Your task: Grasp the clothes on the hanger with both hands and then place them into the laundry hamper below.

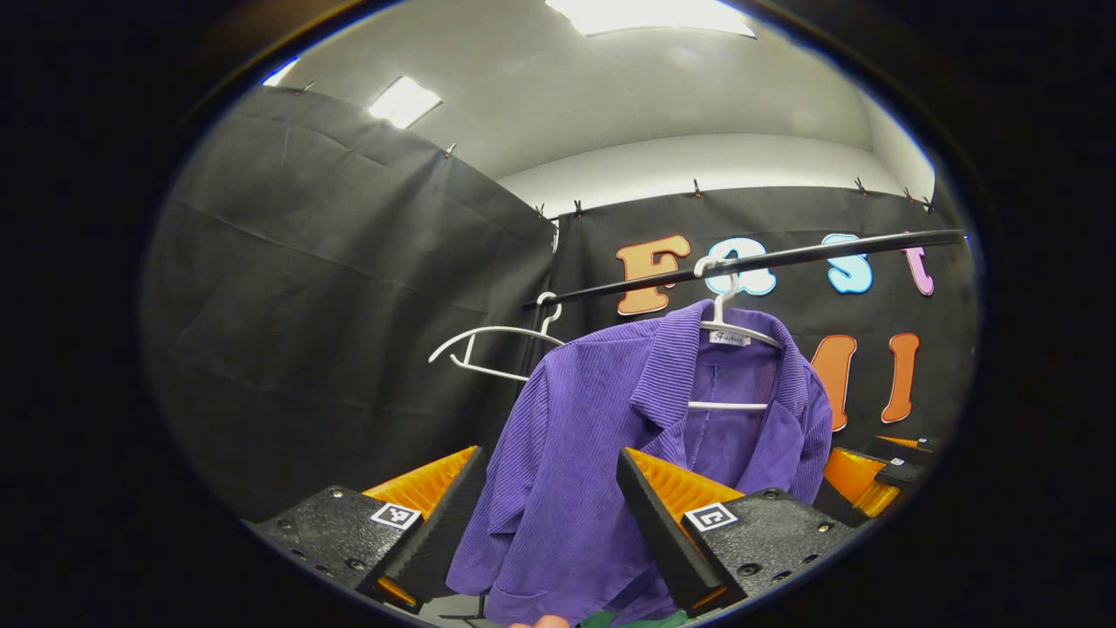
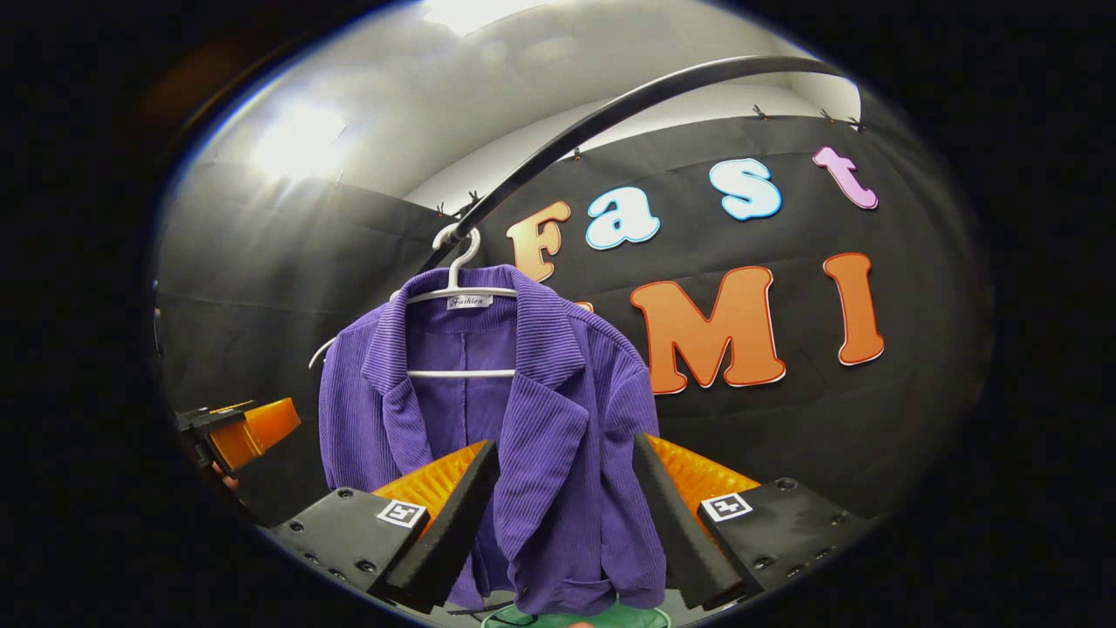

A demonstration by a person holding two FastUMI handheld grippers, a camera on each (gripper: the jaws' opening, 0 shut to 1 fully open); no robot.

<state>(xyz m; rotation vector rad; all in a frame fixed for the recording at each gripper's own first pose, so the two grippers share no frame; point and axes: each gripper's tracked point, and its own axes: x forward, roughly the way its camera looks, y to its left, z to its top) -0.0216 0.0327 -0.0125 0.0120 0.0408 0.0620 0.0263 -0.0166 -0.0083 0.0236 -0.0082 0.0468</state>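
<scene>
Holding my left gripper (image 1: 551,523) and right gripper (image 2: 565,515) wide apart before the hanging purple jacket (image 1: 602,453), I should probably close on each front panel evenly.

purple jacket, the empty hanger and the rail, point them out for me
purple jacket (image 1: 567,436), left gripper view, on its front panel below the collar
empty hanger (image 1: 488,336), left gripper view, on its upper arm
rail (image 2: 558,144), right gripper view, on the bar above the jacket's hanger
</scene>
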